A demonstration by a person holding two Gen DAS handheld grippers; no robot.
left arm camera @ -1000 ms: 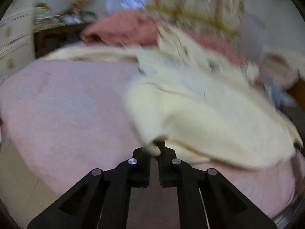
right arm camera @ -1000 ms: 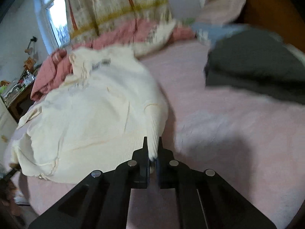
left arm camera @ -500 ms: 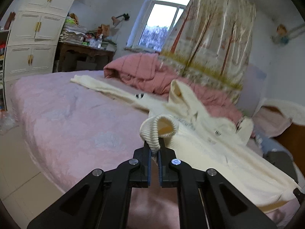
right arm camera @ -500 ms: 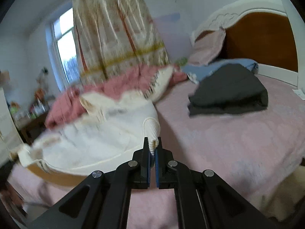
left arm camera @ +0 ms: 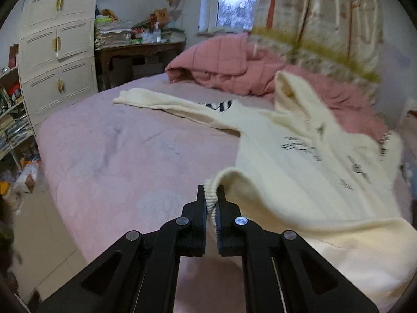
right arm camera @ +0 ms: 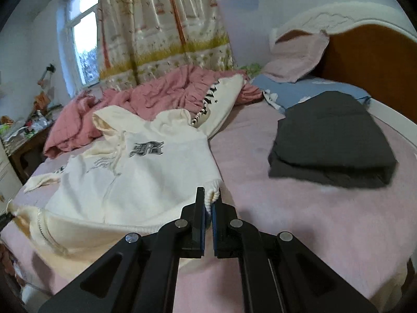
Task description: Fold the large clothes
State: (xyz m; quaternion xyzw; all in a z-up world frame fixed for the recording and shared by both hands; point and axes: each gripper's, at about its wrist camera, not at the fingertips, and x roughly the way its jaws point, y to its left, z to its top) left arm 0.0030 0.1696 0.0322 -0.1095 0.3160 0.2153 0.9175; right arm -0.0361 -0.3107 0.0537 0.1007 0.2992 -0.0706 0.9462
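A cream hoodie point(left arm camera: 299, 161) with black print lies spread on the pink bed point(left arm camera: 125, 161), hood toward the far side, one sleeve stretched out to the left. My left gripper point(left arm camera: 211, 195) is shut on the ribbed hem at its near left corner. In the right wrist view the same hoodie point(right arm camera: 146, 172) lies to the left, and my right gripper point(right arm camera: 208, 198) is shut on the ribbed hem at its near right corner. Both corners are lifted slightly off the bed point(right arm camera: 299, 221).
A folded dark grey garment point(right arm camera: 331, 143) lies on the bed to the right. A rumpled pink quilt point(left arm camera: 234, 67) and curtain sit behind the hoodie. A white cabinet point(left arm camera: 54, 49) and cluttered wooden desk point(left arm camera: 138, 54) stand left of the bed. The headboard point(right arm camera: 365, 52) is at far right.
Both grippers have kept their hold on the hem and pulled it back and down, so the hoodie now lies stretched flatter on the bed.
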